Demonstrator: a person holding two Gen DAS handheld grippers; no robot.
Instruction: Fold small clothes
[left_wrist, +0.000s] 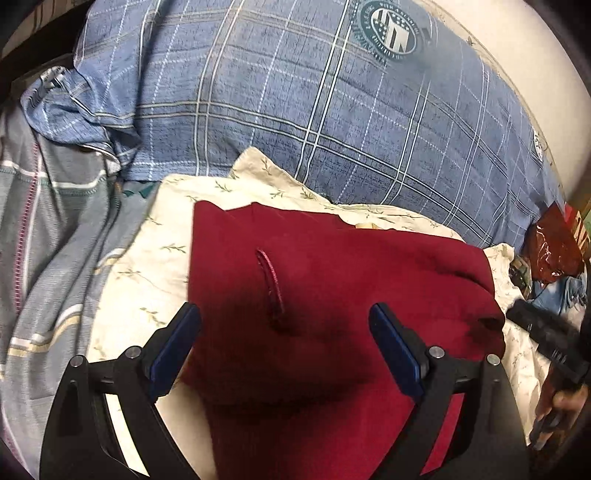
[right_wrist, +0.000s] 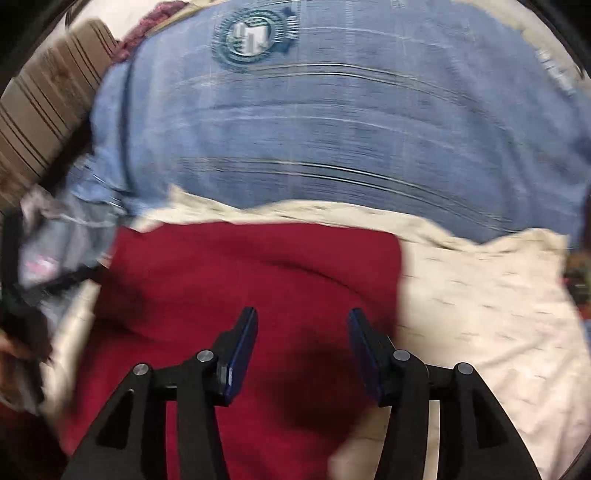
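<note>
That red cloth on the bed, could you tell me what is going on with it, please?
A person is folding it with a two-finger gripper in each hand. The red garment lies partly folded on a cream floral sheet, in front of a blue plaid pillow. The left gripper hangs over it with jaws wide apart, gripping nothing. The right gripper is also above the cloth, jaws apart and empty; that view is blurred.

Folded garment on the sheet, pillow behind, crumpled blanket to its left.
</note>
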